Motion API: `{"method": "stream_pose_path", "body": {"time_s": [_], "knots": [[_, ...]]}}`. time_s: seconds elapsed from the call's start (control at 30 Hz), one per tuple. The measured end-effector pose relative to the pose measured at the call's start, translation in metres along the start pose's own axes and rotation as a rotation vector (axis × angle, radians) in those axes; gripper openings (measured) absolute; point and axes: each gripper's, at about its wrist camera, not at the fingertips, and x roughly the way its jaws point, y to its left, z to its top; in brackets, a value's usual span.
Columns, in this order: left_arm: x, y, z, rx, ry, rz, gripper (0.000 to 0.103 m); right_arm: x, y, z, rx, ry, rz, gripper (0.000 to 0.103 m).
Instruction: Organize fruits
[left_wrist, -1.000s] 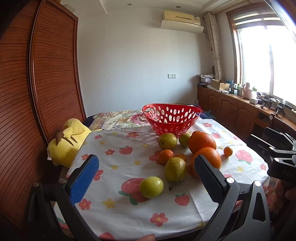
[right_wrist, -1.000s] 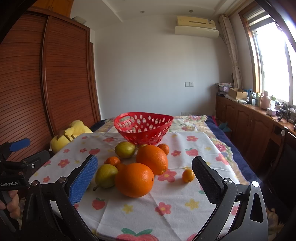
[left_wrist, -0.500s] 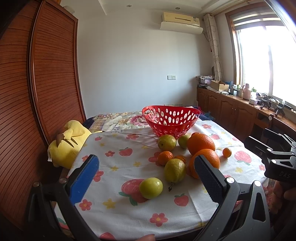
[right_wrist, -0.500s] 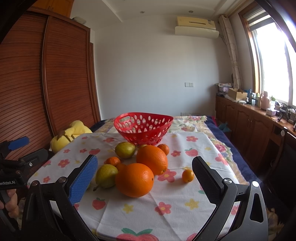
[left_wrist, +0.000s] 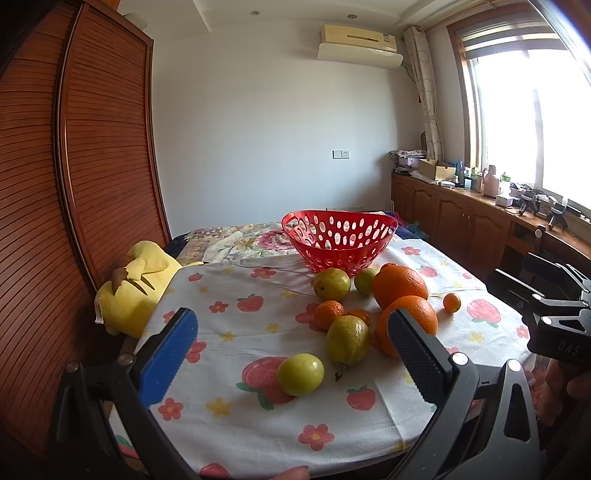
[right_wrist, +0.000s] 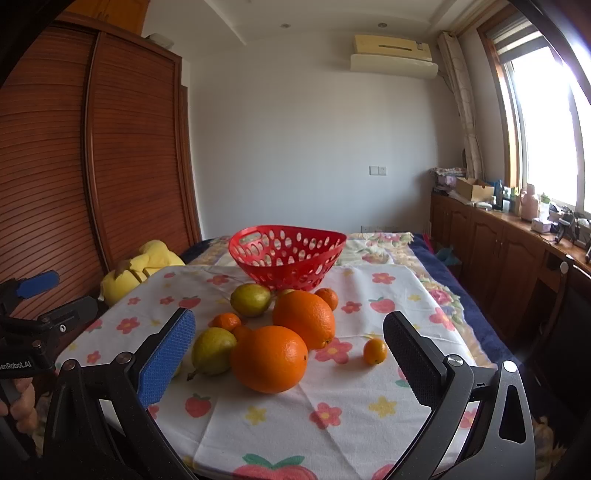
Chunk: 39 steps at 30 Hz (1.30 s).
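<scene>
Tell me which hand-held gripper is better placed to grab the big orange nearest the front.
Right. The right hand-held gripper is open with the near large orange centred between its fingers; for the left hand-held gripper, that orange sits off to its right side.

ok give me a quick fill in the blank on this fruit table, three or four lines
1. The basket behind the fruit is coloured ____.
2. No fruit lies in the basket yet; it is ____.
3. The left gripper and right gripper both have their jaws ____.
4. The plush toy at the table's left edge is coloured ____.

Missing words: red; empty; open; yellow
</scene>
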Motion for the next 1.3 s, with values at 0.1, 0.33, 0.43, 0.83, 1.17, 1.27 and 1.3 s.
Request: {"method": "stream_pose_path", "body": {"time_s": [0.1,0.33,0.43,0.83,1.17,1.27,1.3], "knots": [[0.0000,-0.0006,-0.0002,0.000,-0.001,0.002,0.103,0.0000,0.0000,0.0000,-0.001,-0.001,0.000,0.103],[0.0001,-0.0013,-0.0005,0.000,-0.001,0.001,0.103,-0.0013,0.0014,0.0009,-0.002,-0.001,0.002,0.103],[-0.0023,-0.0027,-0.0001,0.005,-0.006,-0.002,0.103,-0.0022,0.0020,0.0015,-0.003,-0.003,0.002,0.103],[-0.0066,-0.0052,-0.0010,0.011,-0.014,-0.006,0.103,-0.0018,0.0038,0.0029,-0.004,-0.003,0.003,0.103],[-0.0081,-0.0066,-0.0018,0.013,-0.012,-0.009,0.103,-0.0017,0.0067,0.0030,-0.007,0.000,0.006,0.103],[-0.0060,-0.0046,-0.0045,0.011,-0.001,-0.006,0.103,-0.0007,0.0082,0.0018,-0.007,0.008,0.009,0.103],[-0.0044,-0.0036,-0.0060,0.009,0.003,-0.007,0.103,0.0002,0.0088,0.0011,-0.008,0.011,0.010,0.103]]}}
